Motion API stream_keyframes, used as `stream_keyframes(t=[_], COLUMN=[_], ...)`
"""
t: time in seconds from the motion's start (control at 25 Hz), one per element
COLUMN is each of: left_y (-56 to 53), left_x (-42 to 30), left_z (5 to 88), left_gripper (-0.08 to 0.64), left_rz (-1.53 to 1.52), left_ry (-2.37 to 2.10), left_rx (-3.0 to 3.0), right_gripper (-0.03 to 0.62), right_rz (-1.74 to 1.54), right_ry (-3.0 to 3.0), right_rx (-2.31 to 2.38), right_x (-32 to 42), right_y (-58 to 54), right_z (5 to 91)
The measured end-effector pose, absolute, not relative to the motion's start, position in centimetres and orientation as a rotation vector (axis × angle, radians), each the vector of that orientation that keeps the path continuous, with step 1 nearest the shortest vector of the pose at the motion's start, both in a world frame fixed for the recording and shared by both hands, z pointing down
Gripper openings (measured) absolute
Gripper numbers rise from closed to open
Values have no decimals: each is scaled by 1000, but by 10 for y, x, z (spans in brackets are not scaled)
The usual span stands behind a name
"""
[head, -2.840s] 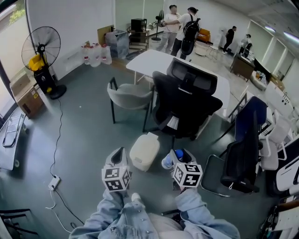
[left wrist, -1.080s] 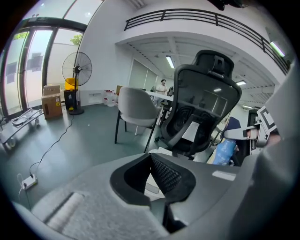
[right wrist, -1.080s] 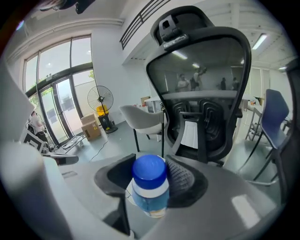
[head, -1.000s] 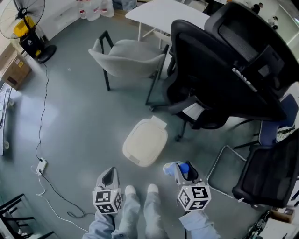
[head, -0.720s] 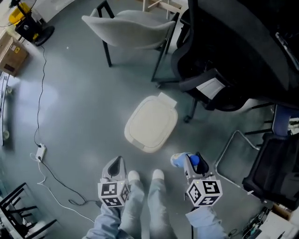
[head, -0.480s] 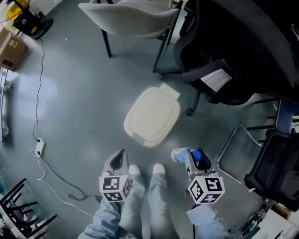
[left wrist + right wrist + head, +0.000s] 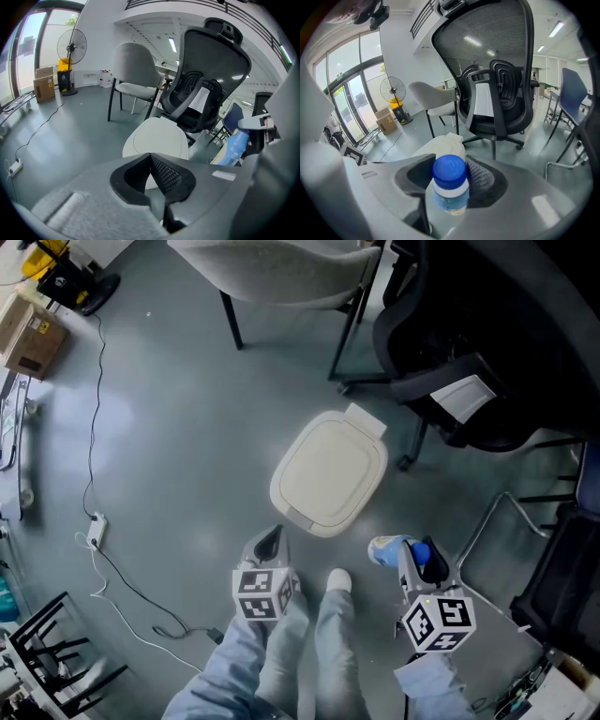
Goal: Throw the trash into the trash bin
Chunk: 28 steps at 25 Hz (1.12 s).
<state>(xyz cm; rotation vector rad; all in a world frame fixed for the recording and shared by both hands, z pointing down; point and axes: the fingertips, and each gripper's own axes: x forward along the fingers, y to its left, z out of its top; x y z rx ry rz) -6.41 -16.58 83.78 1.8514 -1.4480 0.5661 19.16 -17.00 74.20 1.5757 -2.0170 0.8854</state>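
I read the right gripper (image 7: 412, 561) jaws clamped on the bottle (image 7: 385, 549), its blue cap facing that gripper's camera. The left gripper (image 7: 270, 542) jaws are pressed together with nothing between them. The bin (image 7: 330, 472) stands on the floor, lid down, at 1 o'clock from the left gripper and 11 o'clock from the right.
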Motion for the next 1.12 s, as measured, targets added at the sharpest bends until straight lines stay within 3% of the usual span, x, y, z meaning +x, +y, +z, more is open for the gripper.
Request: stream_keyframes(t=[1.12], left_y=[-173], left_x=[-46], left_z=[901], left_gripper=[9], left_rz=[673], left_ry=[-1386], left_rx=[1890], right_gripper=[199], right_rz=[943], right_ry=[-1925], right_rx=[1644], right_x=[219], right_y=[-145], right_z=[761])
